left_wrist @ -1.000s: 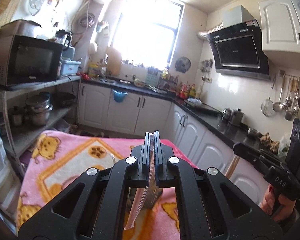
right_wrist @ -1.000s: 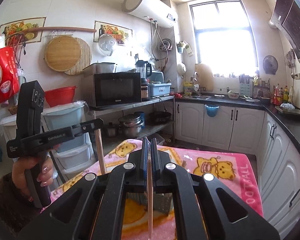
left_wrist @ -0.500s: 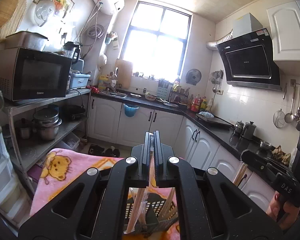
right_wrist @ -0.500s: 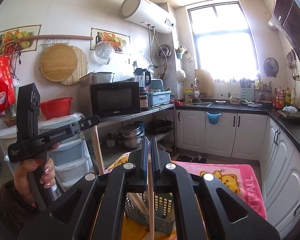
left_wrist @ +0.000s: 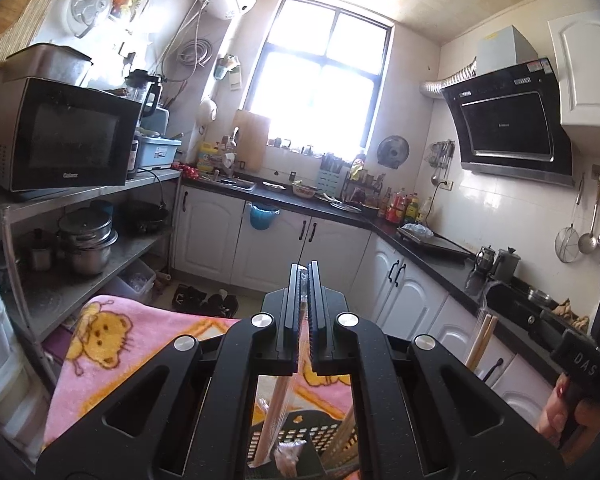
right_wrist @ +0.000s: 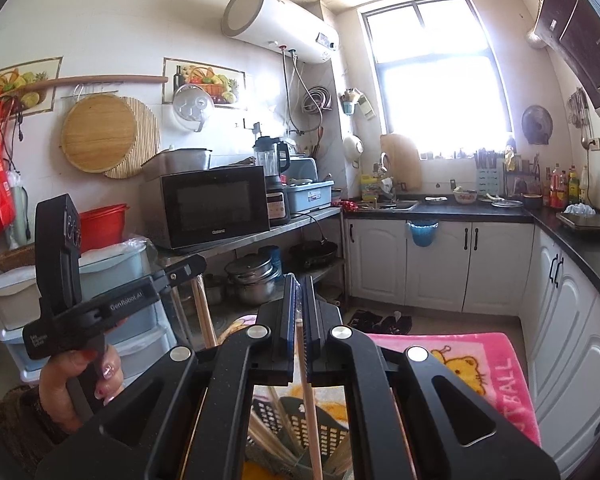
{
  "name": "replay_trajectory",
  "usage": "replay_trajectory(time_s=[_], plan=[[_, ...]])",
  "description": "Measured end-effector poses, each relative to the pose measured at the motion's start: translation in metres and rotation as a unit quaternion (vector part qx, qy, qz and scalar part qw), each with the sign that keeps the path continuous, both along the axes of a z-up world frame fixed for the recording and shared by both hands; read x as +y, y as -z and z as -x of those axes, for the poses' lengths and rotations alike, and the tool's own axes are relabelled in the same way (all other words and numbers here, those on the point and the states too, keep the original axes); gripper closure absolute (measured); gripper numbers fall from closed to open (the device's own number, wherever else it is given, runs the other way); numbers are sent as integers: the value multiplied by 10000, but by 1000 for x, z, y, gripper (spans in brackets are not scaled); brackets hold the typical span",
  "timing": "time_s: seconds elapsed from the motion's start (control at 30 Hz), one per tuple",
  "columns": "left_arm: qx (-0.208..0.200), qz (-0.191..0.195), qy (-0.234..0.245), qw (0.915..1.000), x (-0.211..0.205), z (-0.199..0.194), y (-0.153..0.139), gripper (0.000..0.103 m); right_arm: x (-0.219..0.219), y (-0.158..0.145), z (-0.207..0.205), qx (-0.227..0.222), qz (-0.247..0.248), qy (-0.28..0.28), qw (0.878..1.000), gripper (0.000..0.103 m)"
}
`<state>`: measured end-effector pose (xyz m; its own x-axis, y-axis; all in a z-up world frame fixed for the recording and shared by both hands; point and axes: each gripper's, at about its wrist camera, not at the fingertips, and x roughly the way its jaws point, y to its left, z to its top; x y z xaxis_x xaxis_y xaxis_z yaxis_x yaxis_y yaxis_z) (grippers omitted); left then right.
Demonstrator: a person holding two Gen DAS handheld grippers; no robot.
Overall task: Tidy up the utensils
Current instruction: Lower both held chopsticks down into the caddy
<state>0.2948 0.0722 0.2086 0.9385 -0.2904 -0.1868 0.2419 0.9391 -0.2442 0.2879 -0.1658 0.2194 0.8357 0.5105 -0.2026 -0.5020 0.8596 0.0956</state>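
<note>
Item: my left gripper [left_wrist: 304, 280], jaws closed tight on a wooden chopstick in a clear plastic sleeve [left_wrist: 278, 404]; the stick hangs down below the pads, its lower end over the basket

Item: my right gripper [right_wrist: 298, 292], jaws closed on a bare wooden chopstick [right_wrist: 310, 400]; the stick runs down from between the pads and reaches the basket's mouth

Item: dark perforated utensil basket [right_wrist: 320, 428], standing on the blanket directly below both grippers; several more chopsticks [right_wrist: 274, 412] lean inside it. Whether either held stick touches the basket I cannot tell

Item: pink blanket with yellow bear print [left_wrist: 108, 344], spread over the work surface, under the basket

Item: my left hand [right_wrist: 76, 384], painted nails, wrapped round the left gripper's handle, seen from the right wrist view; the gripper there shows its stick hanging down from the tip

Item: my right hand [left_wrist: 560, 412], on the right gripper's handle at the lower right edge of the left wrist view, a stick end showing just beside it

Item: microwave [left_wrist: 60, 136] on a steel shelf to the left, stacked pots [left_wrist: 86, 240] on the shelf below

Item: white cabinets [right_wrist: 436, 264] under a dark countertop, bright window [left_wrist: 320, 84] behind, range hood [left_wrist: 508, 116] on the right wall
</note>
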Motion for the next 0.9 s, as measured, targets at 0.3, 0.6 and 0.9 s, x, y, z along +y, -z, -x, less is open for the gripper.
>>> replay_trajectory(time_s=[0.3, 0.6, 0.9], plan=[[147, 53, 98, 9998, 2, -24, 24, 102, 11, 19, -33, 165, -110, 131, 9997, 99], [232, 231, 218, 9992, 1, -39, 53, 102, 19, 47, -55, 420, -144, 150, 9989, 99], [408, 285, 258, 9984, -3, -42, 82, 102, 26, 65, -64, 503, -37, 195, 9985, 99]])
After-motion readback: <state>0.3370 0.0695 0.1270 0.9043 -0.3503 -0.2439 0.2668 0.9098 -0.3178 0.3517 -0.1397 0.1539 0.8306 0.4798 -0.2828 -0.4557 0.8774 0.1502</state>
